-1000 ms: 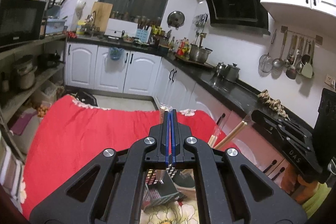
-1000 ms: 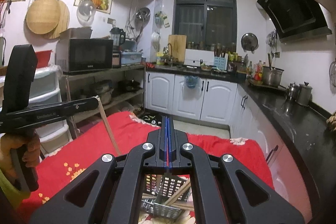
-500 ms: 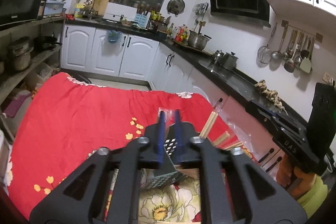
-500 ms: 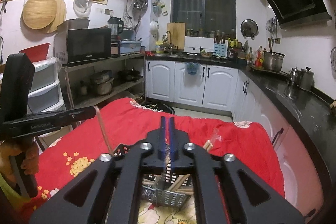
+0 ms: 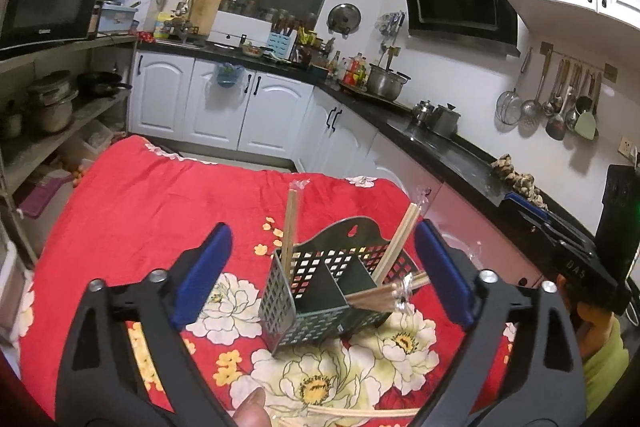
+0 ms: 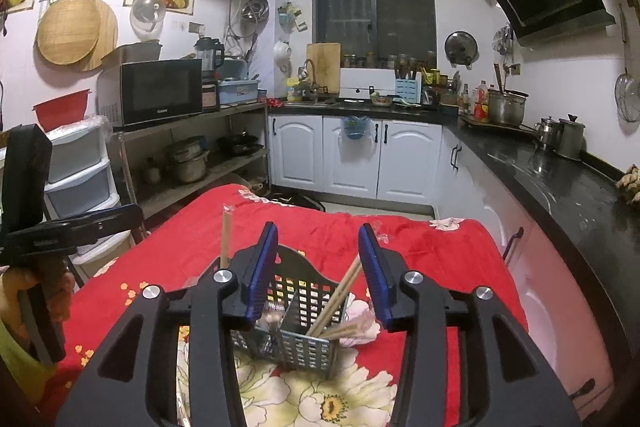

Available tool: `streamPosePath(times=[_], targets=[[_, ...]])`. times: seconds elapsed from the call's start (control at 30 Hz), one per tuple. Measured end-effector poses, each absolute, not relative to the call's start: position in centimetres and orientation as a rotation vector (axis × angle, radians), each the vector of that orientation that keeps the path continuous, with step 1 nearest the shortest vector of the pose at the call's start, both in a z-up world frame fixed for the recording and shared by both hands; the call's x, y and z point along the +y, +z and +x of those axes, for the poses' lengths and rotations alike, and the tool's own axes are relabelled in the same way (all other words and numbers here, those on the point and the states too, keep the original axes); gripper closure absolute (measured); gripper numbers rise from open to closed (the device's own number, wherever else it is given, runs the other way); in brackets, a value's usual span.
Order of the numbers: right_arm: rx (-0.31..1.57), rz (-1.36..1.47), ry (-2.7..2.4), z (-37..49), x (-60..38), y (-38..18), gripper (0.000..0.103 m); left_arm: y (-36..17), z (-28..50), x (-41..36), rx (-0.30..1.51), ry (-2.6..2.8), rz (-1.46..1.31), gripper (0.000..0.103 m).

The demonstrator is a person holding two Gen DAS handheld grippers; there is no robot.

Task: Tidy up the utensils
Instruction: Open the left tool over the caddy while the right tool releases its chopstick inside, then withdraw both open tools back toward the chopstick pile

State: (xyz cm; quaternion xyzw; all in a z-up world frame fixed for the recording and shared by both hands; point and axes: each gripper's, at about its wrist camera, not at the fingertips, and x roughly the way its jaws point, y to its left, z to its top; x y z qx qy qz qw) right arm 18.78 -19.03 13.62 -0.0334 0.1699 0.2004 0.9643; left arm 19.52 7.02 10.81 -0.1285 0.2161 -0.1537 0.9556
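A grey perforated metal utensil caddy (image 5: 320, 291) stands on the red flowered cloth (image 5: 140, 211). Wrapped wooden chopsticks (image 5: 289, 223) stand in its left compartment, and more chopsticks (image 5: 394, 247) lean and lie in its right one. My left gripper (image 5: 320, 273) is wide open and empty, its blue pads either side of the caddy. More chopsticks (image 5: 352, 413) lie on the cloth at the bottom edge. In the right wrist view the caddy (image 6: 298, 323) sits just beyond my right gripper (image 6: 320, 277), which is open and empty. Chopsticks (image 6: 338, 297) lean inside it.
The other gripper shows at the right edge of the left wrist view (image 5: 576, 259) and at the left edge of the right wrist view (image 6: 52, 231). A black counter (image 6: 560, 183) with pots runs along the right. A shelf rack (image 6: 192, 155) stands on the left.
Both grippers were shut a second ago and have opened wide. Both views have tipped down, so the caddy and its chopsticks now show between the fingers.
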Motion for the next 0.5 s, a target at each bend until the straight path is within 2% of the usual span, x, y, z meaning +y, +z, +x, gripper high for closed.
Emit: streamPosePath(times=[0.07,0.13,0.5], targets=[[0.342,-0.067,0.405,18.5,-19.3,13.6,0.059,10.6,19.1,7.1,0.441,-0.310,-0.259,0.011],[0.344,-0.062,0.405,18.2,-19.5,13.5,0.056,10.3,18.8,7.1,0.445,-0.309,-0.256,0.011],[0.373,-0.081,0.422,14.9,-20.4,11.4,0.056,7.6,16.5,7.4,0.488,-0.285,-0.272,0.011]])
